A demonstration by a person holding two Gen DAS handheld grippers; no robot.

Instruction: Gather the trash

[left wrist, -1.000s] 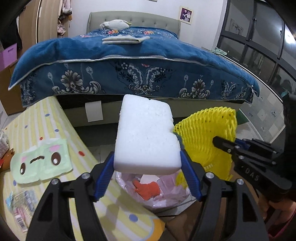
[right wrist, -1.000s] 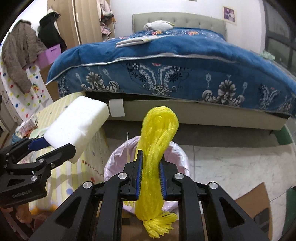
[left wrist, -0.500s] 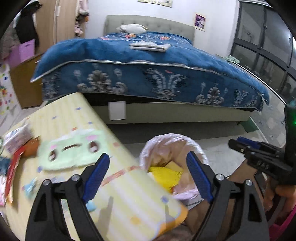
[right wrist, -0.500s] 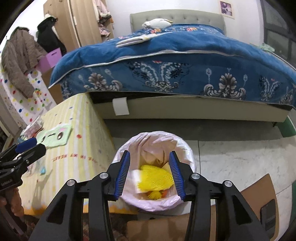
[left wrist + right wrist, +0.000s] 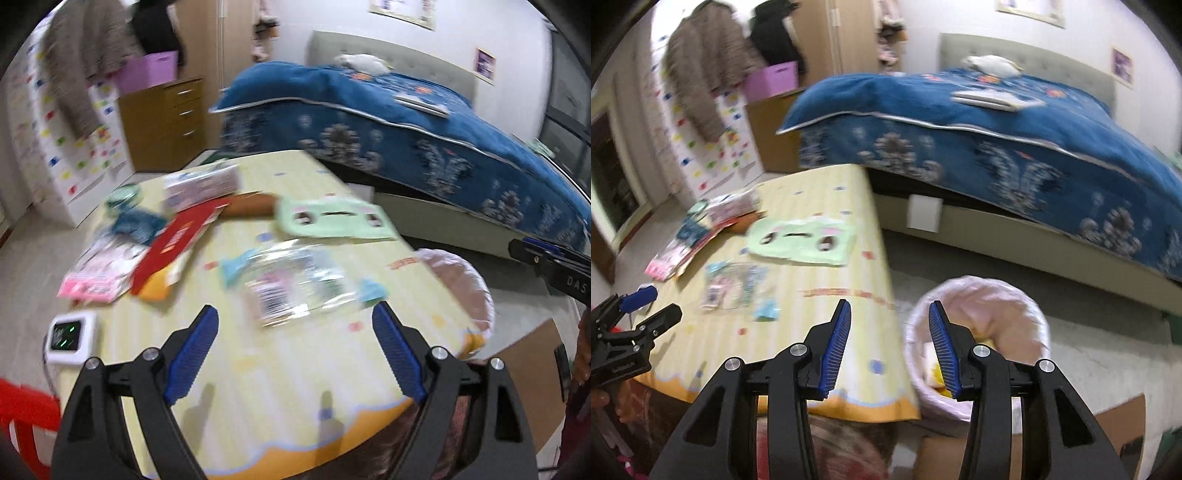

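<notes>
Over by the far wall the bed [image 5: 1015,122] under its blue quilt fills most of the room, its frame edge running close past the worktop's [image 5: 258,369] far corner, with a strip of bare floor [image 5: 1108,350] between. Nearer, the yellow striped worktop ends in a scalloped orange edge, and the pink-lined bin [image 5: 1004,295] stands just beside its right edge, yellow trash showing inside. Litter lies across the worktop: a green face-print pouch [image 5: 336,221], a clear wrapper [image 5: 295,284], a red packet [image 5: 177,240], a pink packet [image 5: 99,273]. Above the bare near end, the left tool [image 5: 295,354] has just been opening and is spread wide, holding nothing. The right tool [image 5: 888,347] has also just been opening; its jaws stand apart and empty over the worktop's corner.
</notes>
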